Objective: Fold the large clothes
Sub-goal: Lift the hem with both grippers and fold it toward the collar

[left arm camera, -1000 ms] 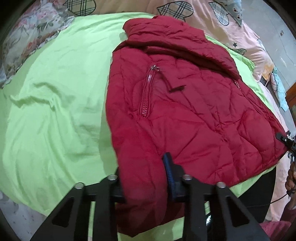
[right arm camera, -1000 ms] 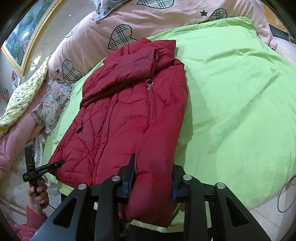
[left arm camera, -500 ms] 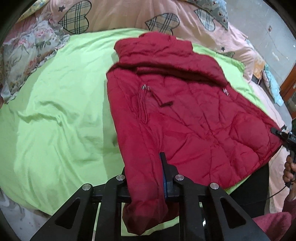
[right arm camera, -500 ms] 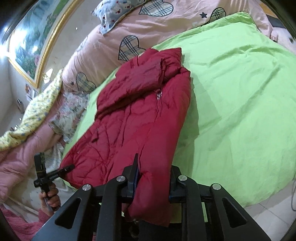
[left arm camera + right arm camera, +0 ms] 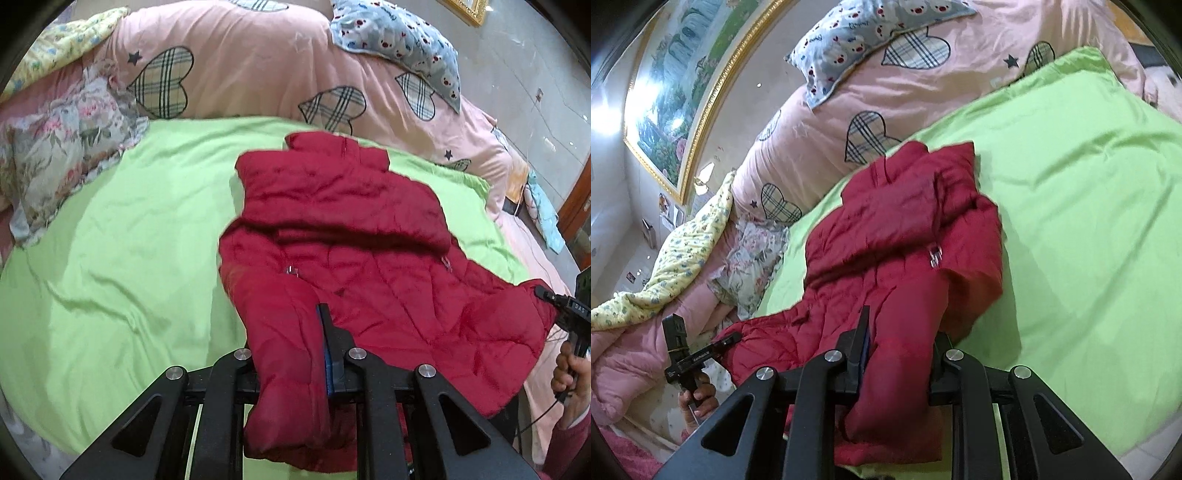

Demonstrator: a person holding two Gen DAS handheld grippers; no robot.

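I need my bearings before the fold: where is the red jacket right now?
The red jacket lies on the green sheet, collar toward the pink quilt. The left gripper and right gripper each clamp a near hem corner.

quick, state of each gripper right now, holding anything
Left gripper: shut on the hem of the dark red quilted puffer jacket.
Right gripper: shut on the same jacket's hem, at the other corner.

Dark red quilted jacket [image 5: 369, 266], lime green sheet [image 5: 129, 240], pink plaid-heart duvet [image 5: 258, 66]
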